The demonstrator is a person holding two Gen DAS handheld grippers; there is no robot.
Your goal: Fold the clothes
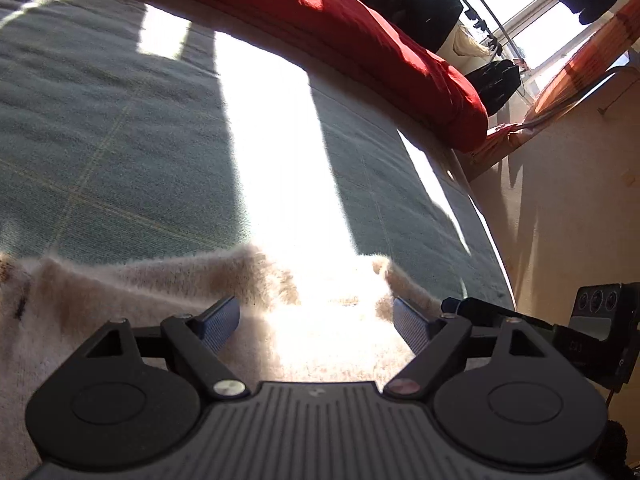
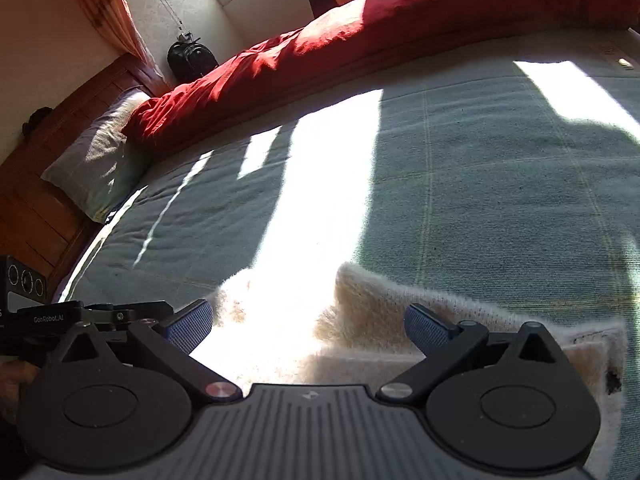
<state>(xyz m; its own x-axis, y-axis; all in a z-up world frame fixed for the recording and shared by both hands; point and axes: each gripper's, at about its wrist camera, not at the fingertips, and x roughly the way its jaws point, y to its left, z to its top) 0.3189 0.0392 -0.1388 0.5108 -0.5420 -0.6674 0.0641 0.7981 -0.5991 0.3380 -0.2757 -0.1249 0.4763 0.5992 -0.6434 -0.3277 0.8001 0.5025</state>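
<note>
Lying at the near edge of the bed (image 1: 120, 152) is one cream fuzzy garment (image 1: 100, 320), the only piece of clothing on the green blanket. Two grippers hang just above it. The left gripper (image 1: 316, 320) has its two blue-padded fingers (image 1: 220, 322) spread wide, with nothing pinched between them; the fuzzy fabric lies beneath the gap, partly washed out by a broad band of sunlight. The right gripper (image 2: 310, 326) likewise holds its two fingers (image 2: 426, 328) wide apart over the garment's far hem, gripping nothing. In the right wrist view the garment's edge runs toward the right, where a dark-marked border shows. One red duvet (image 2: 360, 32) is bunched along the bed's far edge, and one pale pillow (image 2: 96, 156) sits at the headboard corner. Between garment and duvet the blanket is flat, open surface. In the left wrist view the bed's side edge curves down on the right, with floor (image 1: 560, 200) beyond it.
</note>
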